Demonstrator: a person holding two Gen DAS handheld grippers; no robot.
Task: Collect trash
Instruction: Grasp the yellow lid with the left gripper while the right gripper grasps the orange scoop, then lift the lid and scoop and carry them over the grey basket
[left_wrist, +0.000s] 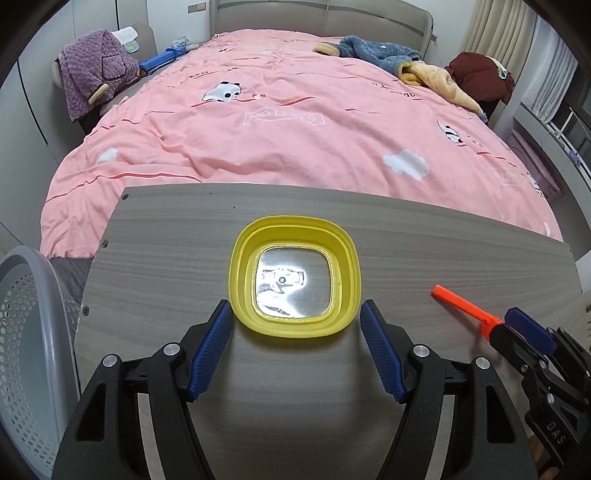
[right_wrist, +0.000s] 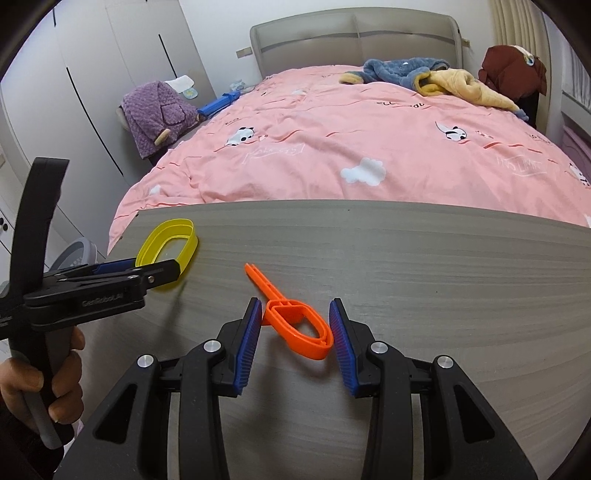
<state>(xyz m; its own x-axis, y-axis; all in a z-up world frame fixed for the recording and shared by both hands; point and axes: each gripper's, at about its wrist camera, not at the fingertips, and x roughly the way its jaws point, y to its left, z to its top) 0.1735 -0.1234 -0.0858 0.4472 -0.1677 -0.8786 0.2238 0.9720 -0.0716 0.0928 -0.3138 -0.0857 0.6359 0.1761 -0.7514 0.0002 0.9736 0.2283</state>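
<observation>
A yellow plastic tub with a shiny foil bottom lies on the grey wooden table. My left gripper is open, its blue pads on either side of the tub's near rim without touching it. The tub also shows in the right wrist view, behind the left gripper. An orange plastic scoop with a long handle lies on the table. My right gripper is open around the scoop's bowl. In the left wrist view the scoop's handle sticks out of the right gripper.
A grey perforated basket stands at the table's left edge, low down. Behind the table is a bed with a pink quilt and clothes at its head. A purple robe hangs over a chair at the left.
</observation>
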